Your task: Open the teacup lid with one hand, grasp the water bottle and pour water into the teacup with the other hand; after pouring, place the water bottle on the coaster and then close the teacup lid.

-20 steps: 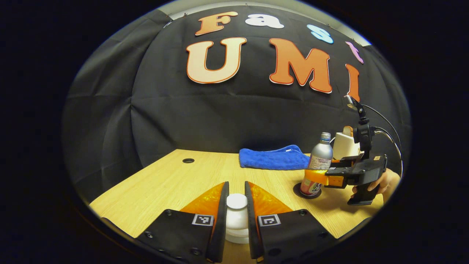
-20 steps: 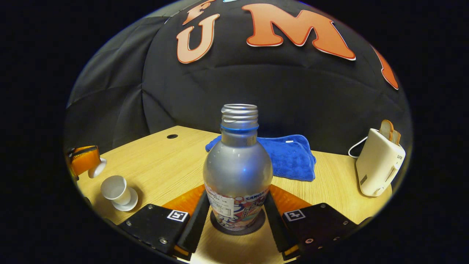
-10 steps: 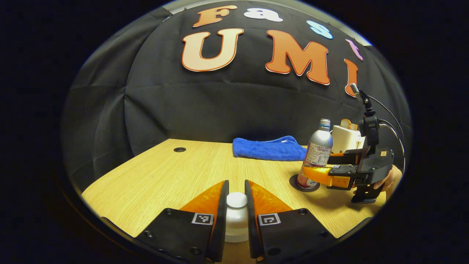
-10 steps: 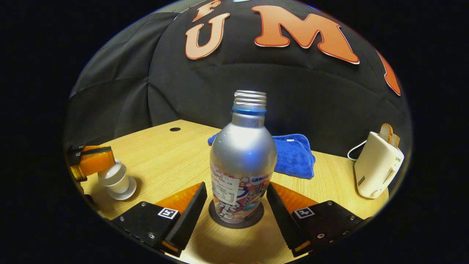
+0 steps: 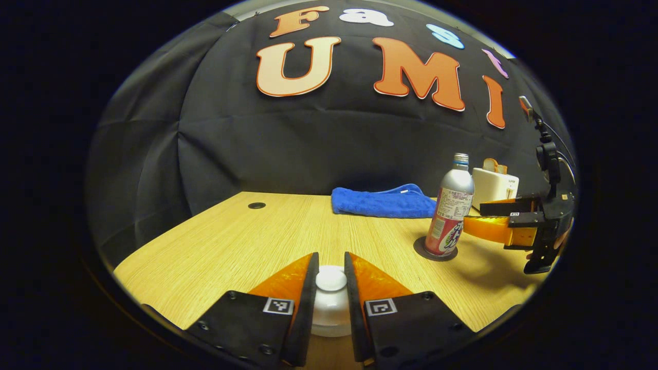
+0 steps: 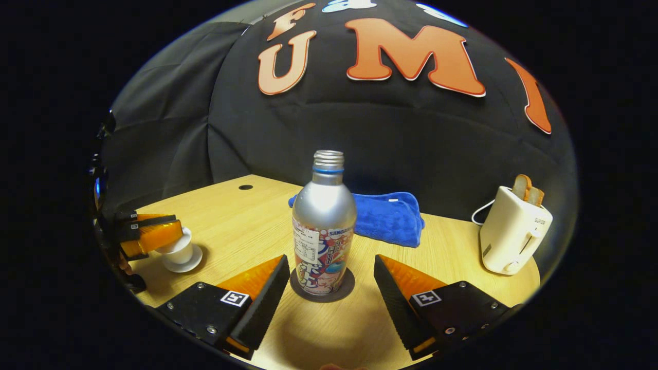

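While my left gripper (image 5: 330, 280) has its jaws drawn in tight on the white teacup lid (image 5: 331, 278), both fingers pressing the knob from either side, the lid sits low betw. them w/ the white body beneath it; from the left gripper view I can't tell if lid is fully seated on the teacup (image 6: 180, 250) or just touching. In the right gripper view, far left, that same gripper's fingers lie across the top of the cup, which stands on its saucer (image 6: 184, 263) on the table (image 5: 241, 241). My right gripper (image 6: 329, 280) has jaws spread wide, gripping nothing: fingers stand apart on either side of the water bottle (image 6: 323, 228), clear gap each side, no contact. Bottle is upright, uncapped, silver w/ printed label, standing on the dark round coaster (image 6: 345, 289), approx. centred. From the left gripper view the bottle (image 5: 453, 210) and coaster (image 5: 421, 251) are off to the right, w/ the right gripper (image 5: 488, 218) just beside the bottle, tips near it but apart. Beyond the bottle a folded blue towel (image 6: 388, 216) lies near the table's back edge. Further right stands a cream toaster (image 6: 514, 228) w/ bread slices (image 6: 527, 189) poking out the top and a white cord behind. Small round hole (image 5: 256, 205) in tabletop, back left. Black cloth wall (image 5: 308, 149) behind everything.
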A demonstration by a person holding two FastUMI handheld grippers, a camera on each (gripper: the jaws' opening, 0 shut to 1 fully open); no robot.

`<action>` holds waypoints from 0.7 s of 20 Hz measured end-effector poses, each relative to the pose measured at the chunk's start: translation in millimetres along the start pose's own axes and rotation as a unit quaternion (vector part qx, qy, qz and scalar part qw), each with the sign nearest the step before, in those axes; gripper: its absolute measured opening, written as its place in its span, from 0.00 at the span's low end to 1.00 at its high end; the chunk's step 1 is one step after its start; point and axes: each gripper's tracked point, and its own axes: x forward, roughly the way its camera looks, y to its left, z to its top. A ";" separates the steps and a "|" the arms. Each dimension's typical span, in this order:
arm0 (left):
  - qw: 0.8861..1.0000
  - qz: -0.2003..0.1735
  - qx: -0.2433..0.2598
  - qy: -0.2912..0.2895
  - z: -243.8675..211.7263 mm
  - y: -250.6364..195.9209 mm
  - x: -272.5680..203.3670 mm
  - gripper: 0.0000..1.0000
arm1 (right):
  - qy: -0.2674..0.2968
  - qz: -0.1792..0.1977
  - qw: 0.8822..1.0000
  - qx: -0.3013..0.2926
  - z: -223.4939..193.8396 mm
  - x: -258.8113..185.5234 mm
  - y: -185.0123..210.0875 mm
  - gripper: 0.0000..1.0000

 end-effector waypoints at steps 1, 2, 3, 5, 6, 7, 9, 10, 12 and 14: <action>1.000 -0.001 -0.002 -0.005 2.5 -1.3 -1.0 0.39 | -0.006 -0.005 1.000 0.003 2.1 -6.1 -3.9 0.99; 1.000 0.002 -0.003 -0.012 7.5 -1.9 -2.8 0.48 | -0.013 -0.010 1.000 0.005 5.5 -12.8 -8.1 0.99; 1.000 0.002 -0.003 -0.020 13.2 -3.1 -4.9 0.57 | -0.021 -0.016 1.000 0.007 9.5 -21.0 -10.6 0.99; 0.999 0.005 -0.001 -0.039 27.7 -6.2 -10.1 0.67 | -0.039 -0.026 0.999 0.009 17.5 -34.8 -16.9 0.99; 0.999 0.007 0.002 -0.048 35.7 -7.9 -14.1 0.70 | -0.049 -0.032 0.998 0.010 23.1 -43.3 -19.2 0.99; 0.998 0.009 0.005 -0.058 43.2 -8.1 -17.7 0.75 | -0.059 -0.033 0.998 0.011 27.3 -51.2 -20.3 0.99; 0.997 0.013 0.010 -0.076 59.1 -12.4 -27.1 0.82 | -0.073 -0.040 0.996 0.010 34.1 -65.6 -22.8 0.99; 0.996 0.015 0.013 -0.083 66.7 -15.3 -32.6 0.81 | -0.078 -0.046 0.996 0.008 38.2 -73.3 -24.2 0.99; 0.995 0.018 0.019 -0.096 79.9 -20.9 -43.3 0.89 | -0.089 -0.056 0.994 0.003 41.7 -89.0 -27.4 0.99; 0.993 0.017 0.021 -0.114 96.7 -28.1 -56.6 0.85 | -0.103 -0.061 0.993 0.002 46.7 -103.2 -28.9 0.99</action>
